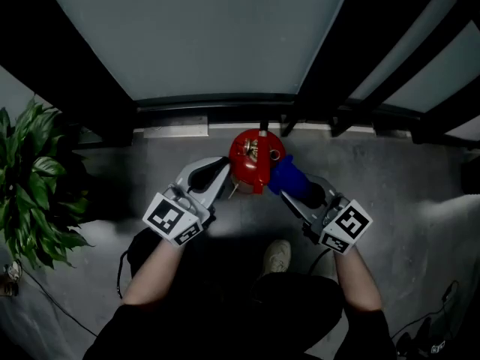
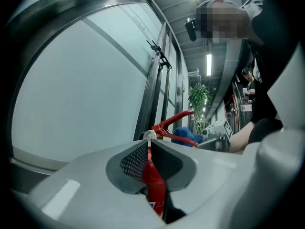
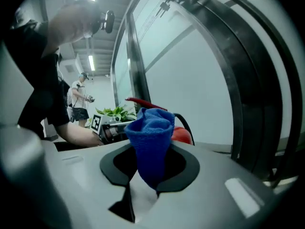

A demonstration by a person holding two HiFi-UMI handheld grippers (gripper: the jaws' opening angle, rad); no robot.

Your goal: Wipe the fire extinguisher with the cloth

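A red fire extinguisher stands on the floor by the glass wall, seen from above in the head view. My left gripper is at its left side. In the left gripper view the jaws stand almost together, with the red extinguisher body between them and its lever beyond. My right gripper is shut on a blue cloth that touches the extinguisher's right side. The right gripper view shows the cloth bunched upright in the jaws, with the red body behind it.
A glass wall with dark frames rises just behind the extinguisher. A potted plant stands at the left. A cable lies on the grey floor. My shoe is below the extinguisher. A person stands far off.
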